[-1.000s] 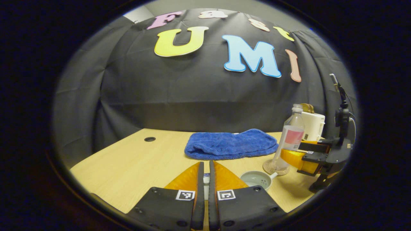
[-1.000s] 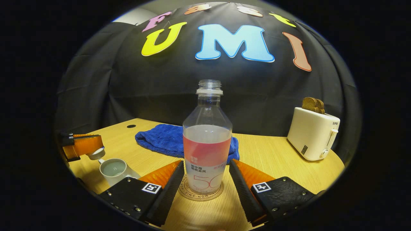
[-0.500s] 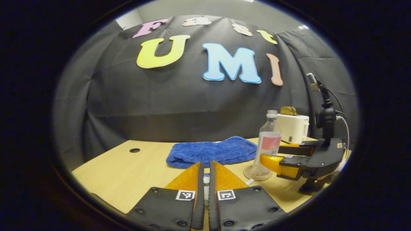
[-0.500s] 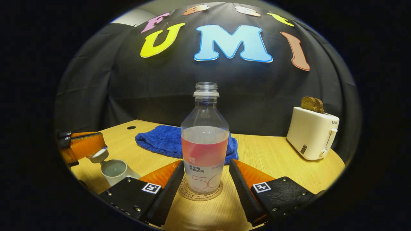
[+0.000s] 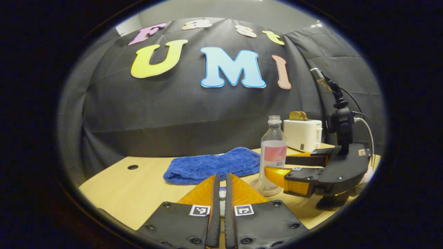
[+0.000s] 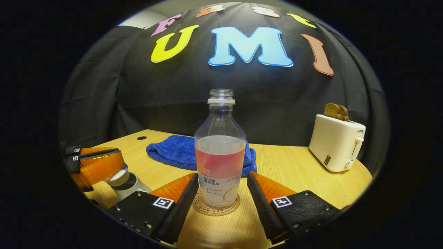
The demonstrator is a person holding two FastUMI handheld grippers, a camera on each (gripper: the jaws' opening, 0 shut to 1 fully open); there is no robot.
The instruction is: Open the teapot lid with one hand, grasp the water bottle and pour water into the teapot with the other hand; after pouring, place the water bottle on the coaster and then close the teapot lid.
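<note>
L gripper [image 5: 220, 186]: fingers nearly together, pinching the small knob of the teapot lid [image 6: 117, 178]; in left gripper view just a sliver of white shows between the tips. In right gripper view L gripper [image 6: 98, 166] sits at far left w/ lid under its tips, low over the teapot [image 6: 133, 188]. Can't tell if lid touches the rim; pot mostly hidden behind R gripper's finger.

R gripper [image 6: 221, 188]: spread wide, one finger each side of the water bottle [image 6: 220, 152], gaps on both sides, not touching. In left gripper view R gripper [image 5: 287, 167] is at right, tips by the bottle's lower half.

Bottle [image 5: 273, 154] upright, uncapped, part full, standing on the round coaster [image 6: 217, 209], which lies on the wooden table [image 6: 294, 169].

Behind bottle: blue towel [image 6: 173, 152], crumpled, on table. Far right: white toaster [image 6: 337, 143] w/ bread slices [image 6: 335, 111] sticking out the top, well apart from bottle.
</note>
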